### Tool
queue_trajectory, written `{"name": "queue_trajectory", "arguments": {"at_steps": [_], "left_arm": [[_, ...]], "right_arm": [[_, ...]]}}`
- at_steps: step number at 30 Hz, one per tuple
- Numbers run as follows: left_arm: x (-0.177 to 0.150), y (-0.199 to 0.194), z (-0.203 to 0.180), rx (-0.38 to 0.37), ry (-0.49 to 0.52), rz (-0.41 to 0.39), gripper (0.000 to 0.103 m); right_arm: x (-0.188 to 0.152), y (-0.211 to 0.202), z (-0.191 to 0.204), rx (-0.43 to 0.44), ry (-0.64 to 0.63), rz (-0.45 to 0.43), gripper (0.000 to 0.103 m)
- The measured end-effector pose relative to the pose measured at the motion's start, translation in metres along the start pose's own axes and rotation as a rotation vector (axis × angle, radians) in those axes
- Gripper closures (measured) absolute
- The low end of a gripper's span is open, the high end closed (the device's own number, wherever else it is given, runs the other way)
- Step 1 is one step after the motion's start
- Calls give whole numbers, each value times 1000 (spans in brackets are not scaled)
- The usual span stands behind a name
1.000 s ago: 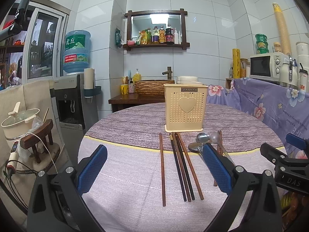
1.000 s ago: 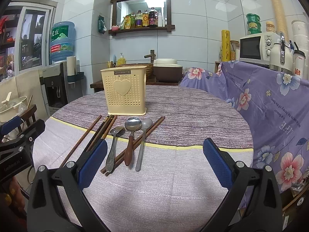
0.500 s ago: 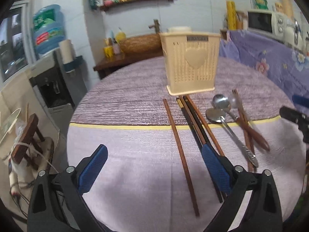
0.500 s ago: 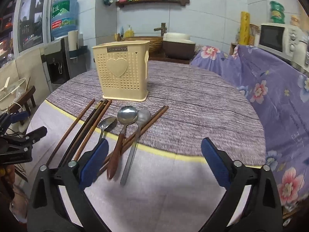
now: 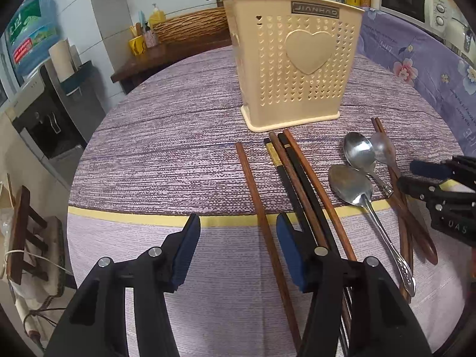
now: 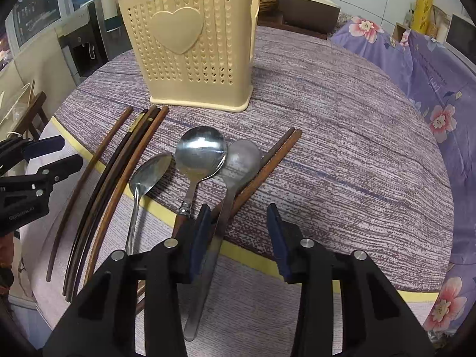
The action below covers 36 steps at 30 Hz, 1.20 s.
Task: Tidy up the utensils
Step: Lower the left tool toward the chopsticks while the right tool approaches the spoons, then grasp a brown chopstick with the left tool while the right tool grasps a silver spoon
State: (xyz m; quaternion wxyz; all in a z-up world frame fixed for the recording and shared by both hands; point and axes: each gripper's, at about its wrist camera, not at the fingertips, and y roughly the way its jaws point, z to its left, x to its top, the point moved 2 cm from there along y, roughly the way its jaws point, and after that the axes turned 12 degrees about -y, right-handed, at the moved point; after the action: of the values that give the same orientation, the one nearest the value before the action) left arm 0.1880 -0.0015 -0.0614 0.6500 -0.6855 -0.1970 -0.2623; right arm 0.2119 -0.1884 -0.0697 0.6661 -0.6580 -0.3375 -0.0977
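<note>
Home kitchen: microwave [image 5: 403, 0], water dispenser [image 5: 44, 113], tiled walls.

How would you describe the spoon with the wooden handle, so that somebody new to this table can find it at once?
Start at the cream holder standing on the round table; three spoons lie in front of it, between two groups of chopsticks. Take the middle spoon, the one with the brightest, roundest bowl. Unlike the two all-metal spoons beside it, its short metal neck ends in a brown wooden handle.
</note>
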Motion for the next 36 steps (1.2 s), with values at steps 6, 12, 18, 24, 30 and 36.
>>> {"name": "queue_trajectory", "arguments": {"at_steps": [6,12,18,24,30,36], "left_arm": [[-1,4,-1,4,-35,17,51],[-1,3,2,4,-58,12,51],[1,5,8,15,-78,18,51],[10,20,-4,9,-79,46,51],[22,35,-8,22,-70,78,51],[44,52,-10,14,-69,129,59]], "right_arm": [[-5,-4,0,34,43,-16,93],[-13,-15,-19,42,124,-90,98],[-41,-22,-57,-39,216,-85,99],[-46,-22,-65,-59,209,-76,84],[-34,-26,-70,-85,150,-84,42],[-17,-1,-78,-51,131,10,53]]}}
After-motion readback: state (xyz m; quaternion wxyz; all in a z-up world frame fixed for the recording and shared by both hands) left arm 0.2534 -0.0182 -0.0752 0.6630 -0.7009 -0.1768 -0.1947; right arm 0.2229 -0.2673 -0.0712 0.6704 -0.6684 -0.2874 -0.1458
